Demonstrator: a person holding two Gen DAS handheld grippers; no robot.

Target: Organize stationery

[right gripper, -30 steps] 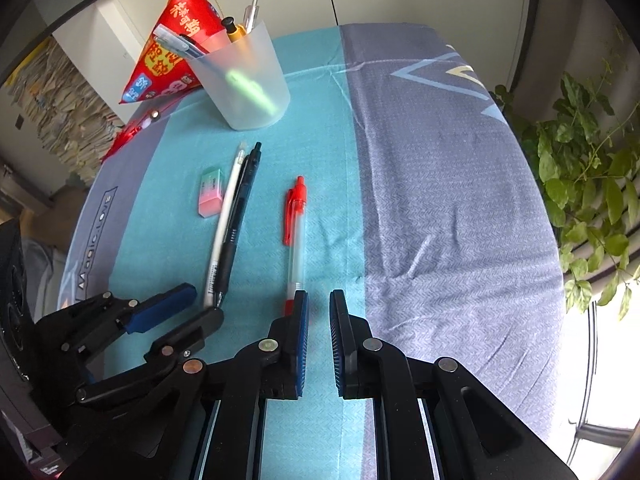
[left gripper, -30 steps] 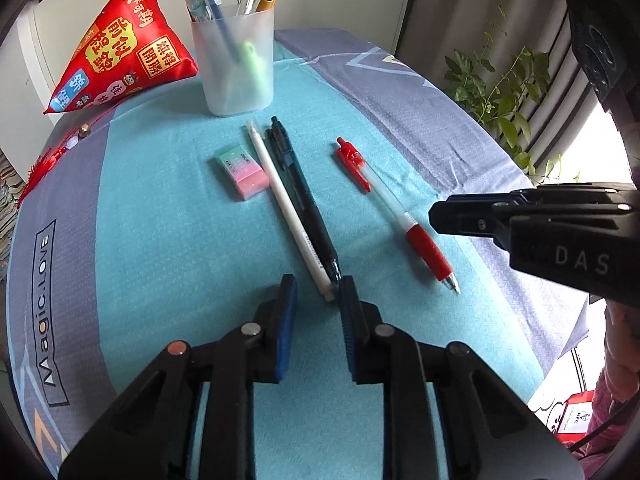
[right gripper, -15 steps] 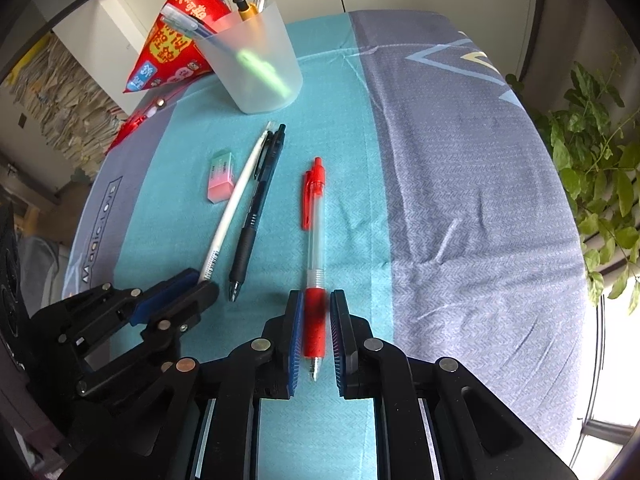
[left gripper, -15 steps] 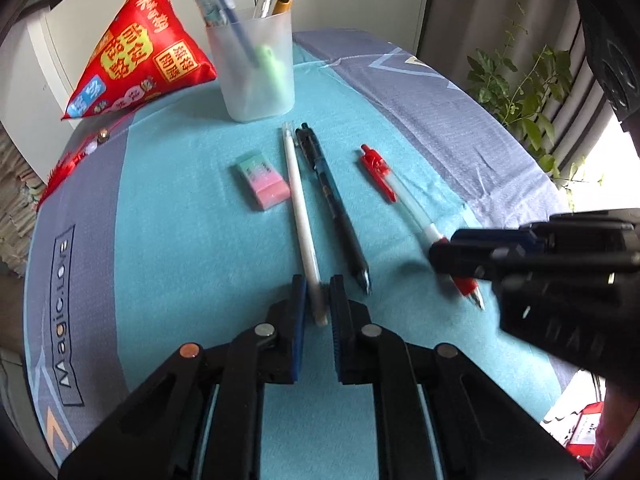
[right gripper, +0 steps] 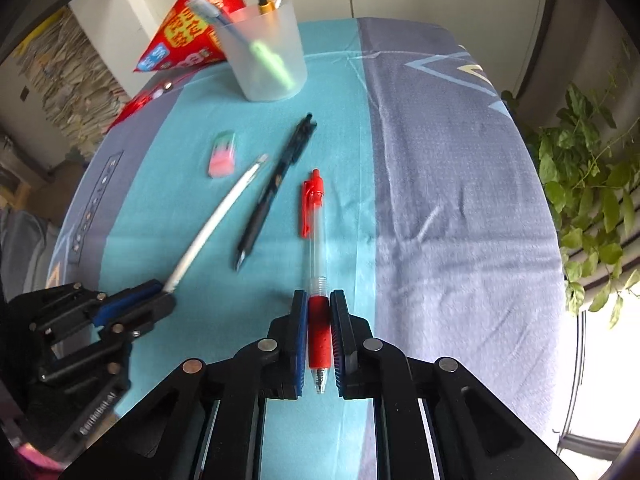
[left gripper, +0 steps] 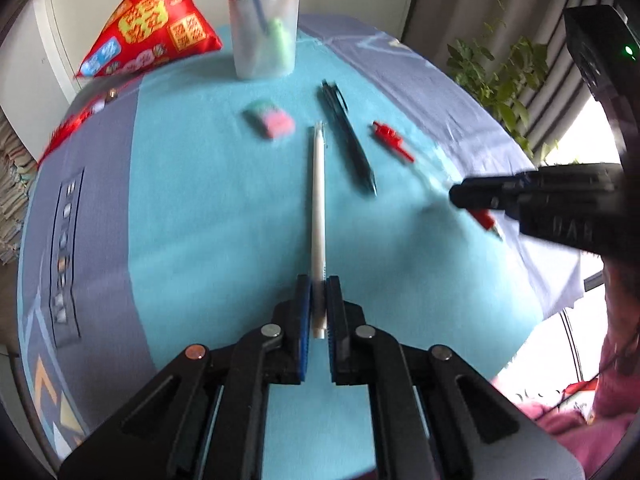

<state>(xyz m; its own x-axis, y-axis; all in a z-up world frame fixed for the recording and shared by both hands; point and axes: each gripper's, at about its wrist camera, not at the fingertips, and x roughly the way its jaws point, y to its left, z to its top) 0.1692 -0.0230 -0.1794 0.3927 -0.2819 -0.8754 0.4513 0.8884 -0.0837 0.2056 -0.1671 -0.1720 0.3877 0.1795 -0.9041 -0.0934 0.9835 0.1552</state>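
The slim white pen (left gripper: 318,204) now sits pinched near its lower end between the blue pads of the left gripper (left gripper: 319,292), running straight up the centre of the left wrist view; a second ago those jaws stood spread around its tip, and they have just been closing onto it. The pen has also swung away from the black pen (left gripper: 347,136), which it lay against earlier and which now lies apart, up and to the right of it in the left view. In the right wrist view the red-and-clear retractable pen (right gripper: 316,240) is clamped by its red rubber grip in the right gripper (right gripper: 319,304), with its tip poking out below the pads at lower centre; a second ago that gripper was pressed together on nothing just short of the pen. The small pink-and-green eraser (left gripper: 272,118) lies above and left of the white pen, untouched, as before. Beyond it, at the top centre of the left view, stands the frosted translucent plastic cup (left gripper: 265,36) already holding several pens and a green marker. A red triangular pouch with gold characters (left gripper: 154,32) lies to the cup's left at the upper left. Everything rests on a tabletop covered in a teal and grey-blue cloth (right gripper: 452,184), with a leafy green plant (right gripper: 592,176) at the right edge of the right view.
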